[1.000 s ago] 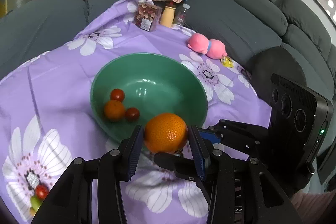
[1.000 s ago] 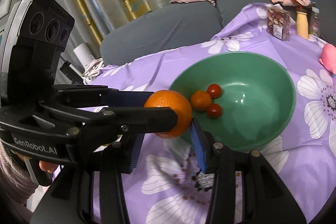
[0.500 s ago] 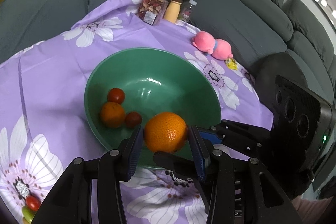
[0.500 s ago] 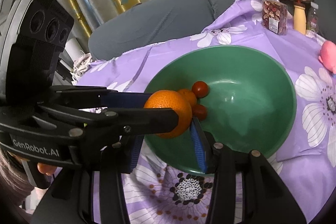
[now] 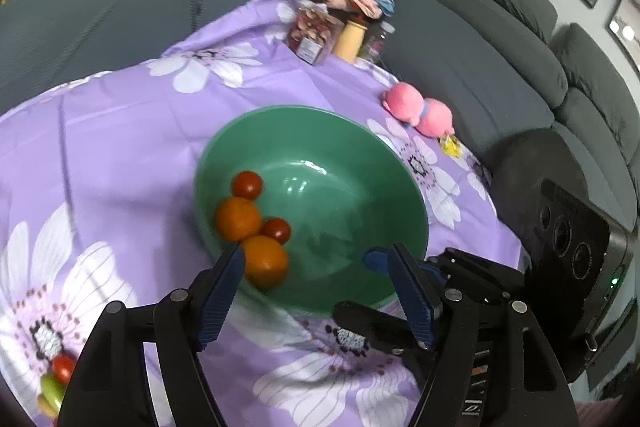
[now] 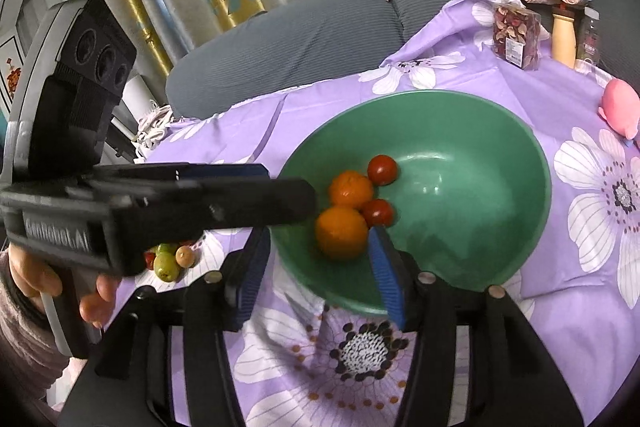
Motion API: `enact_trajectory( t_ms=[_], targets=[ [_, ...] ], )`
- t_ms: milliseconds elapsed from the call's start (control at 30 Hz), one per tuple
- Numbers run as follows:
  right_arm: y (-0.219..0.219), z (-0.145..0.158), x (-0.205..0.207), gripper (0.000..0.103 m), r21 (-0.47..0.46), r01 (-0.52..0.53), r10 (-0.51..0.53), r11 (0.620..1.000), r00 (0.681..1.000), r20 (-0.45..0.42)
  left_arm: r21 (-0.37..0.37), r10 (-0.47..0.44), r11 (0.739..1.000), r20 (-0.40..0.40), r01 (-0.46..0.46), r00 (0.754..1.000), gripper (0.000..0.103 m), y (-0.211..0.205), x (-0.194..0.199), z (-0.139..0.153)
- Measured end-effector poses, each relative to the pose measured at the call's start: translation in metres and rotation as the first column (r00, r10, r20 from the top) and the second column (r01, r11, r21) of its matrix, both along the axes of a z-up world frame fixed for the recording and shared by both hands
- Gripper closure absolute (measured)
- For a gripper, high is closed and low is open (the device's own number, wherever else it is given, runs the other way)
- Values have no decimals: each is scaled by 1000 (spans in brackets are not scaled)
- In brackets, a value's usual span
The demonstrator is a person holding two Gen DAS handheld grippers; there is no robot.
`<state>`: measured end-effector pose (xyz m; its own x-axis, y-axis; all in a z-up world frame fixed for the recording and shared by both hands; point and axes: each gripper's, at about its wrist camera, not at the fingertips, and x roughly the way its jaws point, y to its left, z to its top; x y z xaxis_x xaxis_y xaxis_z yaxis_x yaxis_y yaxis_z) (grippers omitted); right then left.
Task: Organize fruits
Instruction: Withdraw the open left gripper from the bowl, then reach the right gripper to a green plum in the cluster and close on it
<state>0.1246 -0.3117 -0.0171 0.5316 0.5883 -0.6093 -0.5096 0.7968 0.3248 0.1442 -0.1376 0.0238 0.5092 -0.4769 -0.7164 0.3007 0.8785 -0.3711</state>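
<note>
The big orange (image 5: 265, 261) is sitting inside the green bowl (image 5: 360, 131), low against the near wall, tucked up against a smaller orange (image 5: 239, 219) and two cherry tomatoes (image 5: 247, 185). So four pieces of fruit can be counted in the bowl, all bunched on one side, with the rest of the bowl bare.

The left gripper (image 5: 316, 291) is seen spread wide over the near rim, jaws opening, and nothing is pinched between the pads; the big orange lies just past its left pad and doesn't look gripped. The right gripper (image 6: 316, 267) is parted too and opening, with the orange framed between its blue pads (image 6: 384, 267) but lying down in the bowl, so it isn't held either.

Progress-wise, roughly the middle could be guessed: a little pile of green fruits and a red one (image 6: 170, 259) is left out on the purple flowered cloth (image 6: 460, 75), near the hand (image 6: 36, 277) that holds the left gripper. Those would presumably be bowled next.
</note>
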Motion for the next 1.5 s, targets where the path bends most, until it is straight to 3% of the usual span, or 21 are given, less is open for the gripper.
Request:
enact_trajectory(
  t_ms=[100,233,400,633,900,1367,1500],
  targets=[
    [-1,2,-7,43,3,-1,1,1000,1000,7,-1,38,999,6,-38,999,19,13,-10,2],
    [-5,6,-19,34,18,3,-4,1000,1000,18,11,102,995,-7,-102,995,18,34,-27,0],
    [-16,6,-32,25,29,18,-19,999,1000,23,82,241,967,15,-242,970,8,69,-57,-2],
    [-27,1,-36,24,44,59,-58,997,998,-21,151,357,922,23,-356,934,6,112,-103,-14],
    [-5,7,-47,24,27,6,-6,1000,1000,-5,132,471,875,-2,-467,882,5,150,-139,-25],
    [50,-5,-70,24,-51,-137,134,989,990,-49,65,377,925,-60,-373,924,5,148,-162,-41],
    [72,-13,-73,24,-70,-189,183,980,980,-80,40,369,929,-70,-367,927,5,153,-166,-42]
  ],
)
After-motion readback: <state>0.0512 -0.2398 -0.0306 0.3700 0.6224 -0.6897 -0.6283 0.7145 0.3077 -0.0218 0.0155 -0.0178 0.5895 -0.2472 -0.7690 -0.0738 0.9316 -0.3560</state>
